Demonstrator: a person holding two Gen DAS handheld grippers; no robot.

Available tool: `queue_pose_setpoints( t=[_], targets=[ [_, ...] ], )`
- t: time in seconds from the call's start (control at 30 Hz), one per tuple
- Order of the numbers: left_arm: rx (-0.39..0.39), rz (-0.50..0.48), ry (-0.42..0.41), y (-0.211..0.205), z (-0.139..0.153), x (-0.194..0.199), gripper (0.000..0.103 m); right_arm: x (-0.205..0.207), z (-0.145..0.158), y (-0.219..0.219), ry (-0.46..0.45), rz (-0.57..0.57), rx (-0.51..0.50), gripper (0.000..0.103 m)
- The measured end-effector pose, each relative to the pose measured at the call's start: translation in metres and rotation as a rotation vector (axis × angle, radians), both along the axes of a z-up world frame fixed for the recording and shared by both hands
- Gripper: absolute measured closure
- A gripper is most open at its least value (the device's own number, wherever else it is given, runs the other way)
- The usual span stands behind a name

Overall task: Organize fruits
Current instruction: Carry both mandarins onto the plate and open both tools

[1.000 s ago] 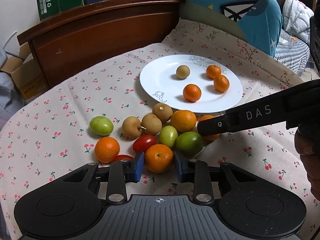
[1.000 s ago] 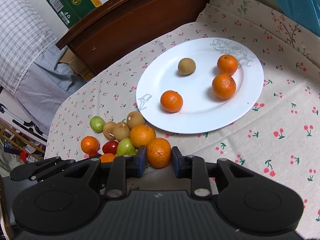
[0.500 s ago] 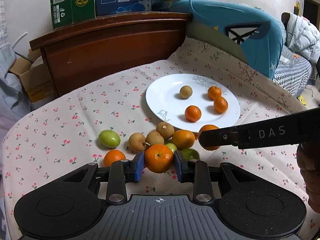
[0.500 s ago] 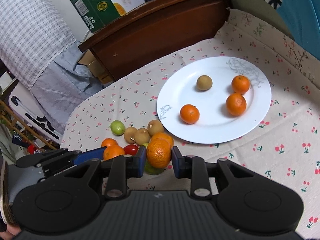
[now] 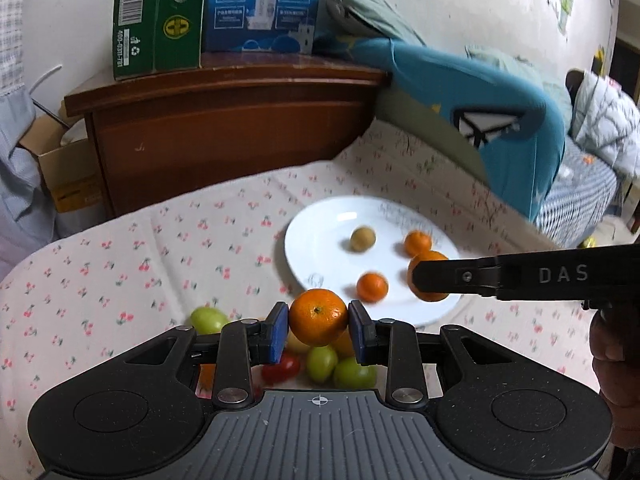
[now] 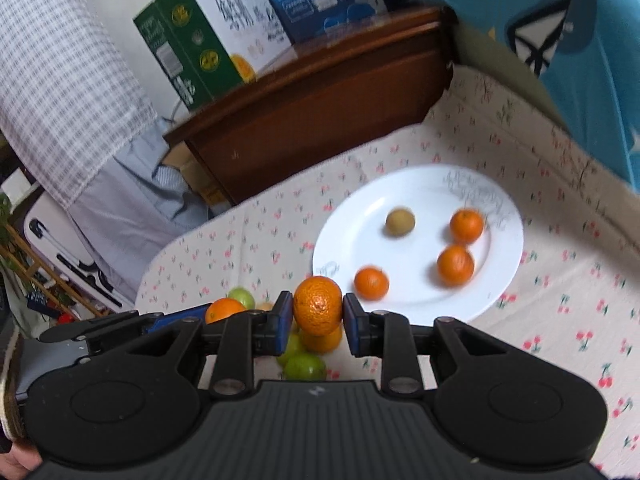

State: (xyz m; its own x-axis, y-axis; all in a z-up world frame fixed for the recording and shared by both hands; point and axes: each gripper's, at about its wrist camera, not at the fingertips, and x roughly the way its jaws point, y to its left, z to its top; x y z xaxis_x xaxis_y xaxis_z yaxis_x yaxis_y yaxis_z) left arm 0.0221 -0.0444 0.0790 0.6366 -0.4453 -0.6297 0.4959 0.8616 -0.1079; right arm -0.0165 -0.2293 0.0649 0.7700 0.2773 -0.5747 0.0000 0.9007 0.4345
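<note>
Two mandarins have just come up off the pile [image 5: 320,360]: the left claw [image 5: 319,322] is clamped on one [image 5: 318,316], the right claw [image 6: 317,314] on another [image 6: 318,306], both now hanging short of the plate [image 6: 508,280], ready to go on it.

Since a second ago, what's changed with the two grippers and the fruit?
Both grippers have risen from the pile, each carrying its orange: the left gripper holds one orange, the right gripper another orange, now clear of the cloth. Unchanged: both grips, the white plate with its four fruits, and the remaining pile.
</note>
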Motion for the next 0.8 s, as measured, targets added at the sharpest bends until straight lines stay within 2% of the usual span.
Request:
queue_pose_setpoints(
  t=[0.2,0.43,0.8],
  targets=[
    [-0.050,0.000,0.000,-0.004,0.014,0.017,0.073,0.009,0.015,-0.019,-0.034,-0.033,0.002,0.076],
    [-0.035,-0.003,-0.013,-0.016,0.016,0.038,0.073,0.025,0.013,-0.032,-0.018,-0.069,0.003,0.076],
    [0.003,-0.014,0.039,-0.037,-0.003,0.071,0.073,0.049,-0.011,-0.045,0.092,-0.127,0.056,0.076]
  ],
)
